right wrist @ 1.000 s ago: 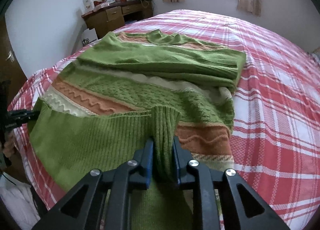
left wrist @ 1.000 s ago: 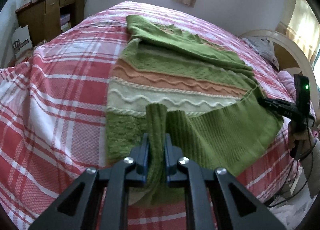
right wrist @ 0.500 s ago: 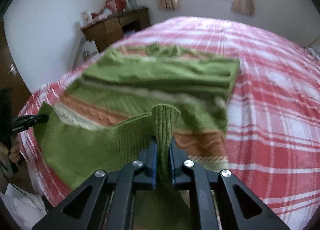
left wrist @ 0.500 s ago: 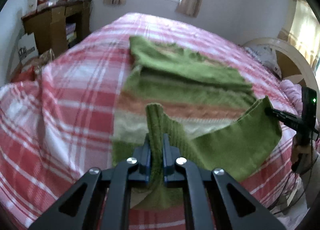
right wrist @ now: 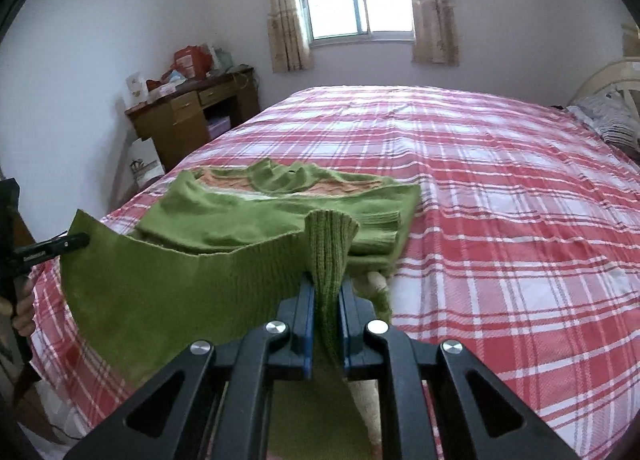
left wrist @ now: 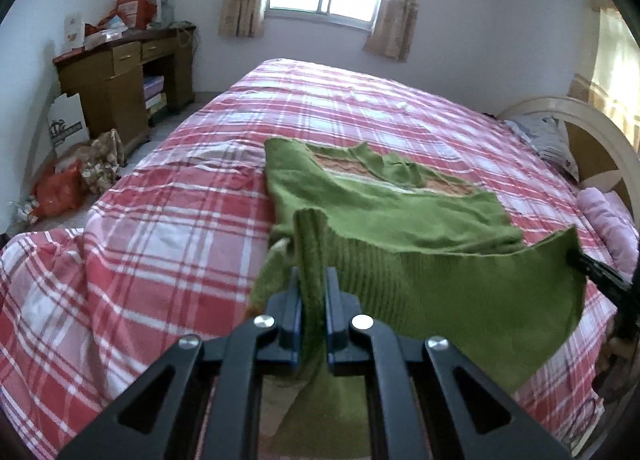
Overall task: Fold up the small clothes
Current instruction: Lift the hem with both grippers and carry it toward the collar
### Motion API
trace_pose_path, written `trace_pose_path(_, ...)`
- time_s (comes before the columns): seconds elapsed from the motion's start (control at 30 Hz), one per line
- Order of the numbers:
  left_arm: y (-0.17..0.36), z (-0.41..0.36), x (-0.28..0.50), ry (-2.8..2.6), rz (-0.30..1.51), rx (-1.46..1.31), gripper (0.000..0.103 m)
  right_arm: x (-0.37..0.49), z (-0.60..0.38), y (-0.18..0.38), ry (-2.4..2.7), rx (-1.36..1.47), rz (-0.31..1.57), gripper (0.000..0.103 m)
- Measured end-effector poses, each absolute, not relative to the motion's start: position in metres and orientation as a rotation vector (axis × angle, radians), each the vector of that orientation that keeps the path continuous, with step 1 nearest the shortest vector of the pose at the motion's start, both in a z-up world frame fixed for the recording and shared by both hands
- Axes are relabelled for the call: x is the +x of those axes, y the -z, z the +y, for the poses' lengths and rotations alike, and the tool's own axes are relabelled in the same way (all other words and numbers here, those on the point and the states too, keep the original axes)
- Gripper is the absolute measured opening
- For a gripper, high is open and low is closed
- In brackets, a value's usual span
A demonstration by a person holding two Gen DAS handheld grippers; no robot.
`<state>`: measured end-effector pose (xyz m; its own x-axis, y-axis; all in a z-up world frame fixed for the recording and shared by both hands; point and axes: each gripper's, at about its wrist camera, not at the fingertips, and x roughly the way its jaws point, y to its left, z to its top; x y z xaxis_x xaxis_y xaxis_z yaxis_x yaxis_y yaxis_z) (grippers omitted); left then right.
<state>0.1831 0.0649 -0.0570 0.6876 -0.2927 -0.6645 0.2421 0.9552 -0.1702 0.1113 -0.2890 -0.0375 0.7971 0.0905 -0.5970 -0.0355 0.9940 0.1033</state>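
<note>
Hand-held grippers pinch the green sweater's ribbed hem (lifted, taut).

Green knit sweater, orange and cream patterned bands showing near the neckline. Upper part lies flat on the bed with a folded layer across it. Ribbed hem lifted off the bed, stretched taut between its two raised corners, hanging as a sheet. Sleeves appear folded in; the view is too blurred to confirm.
</note>
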Motion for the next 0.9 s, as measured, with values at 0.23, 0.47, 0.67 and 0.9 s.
trace_pose_path(0.23,0.053,0.057,0.217,0.267,0.757,-0.089,0.009,0.134,-0.288,0.026,-0.032,0.070,0.622,0.009)
trace_pose_path(0.47,0.050,0.047,0.254,0.254,0.757,-0.099,0.008,0.165,-0.290,0.025,0.007,0.061,0.623,0.009)
trace_pose_path(0.67,0.051,0.037,0.292,0.247,0.768,-0.110,0.008,0.201,-0.301,0.026,0.031,0.063,0.633,0.008)
trace_pose_path(0.9,0.054,0.024,0.342,0.239,0.782,-0.137,0.008,0.256,-0.314,0.032,0.056,0.082,0.642,0.008)
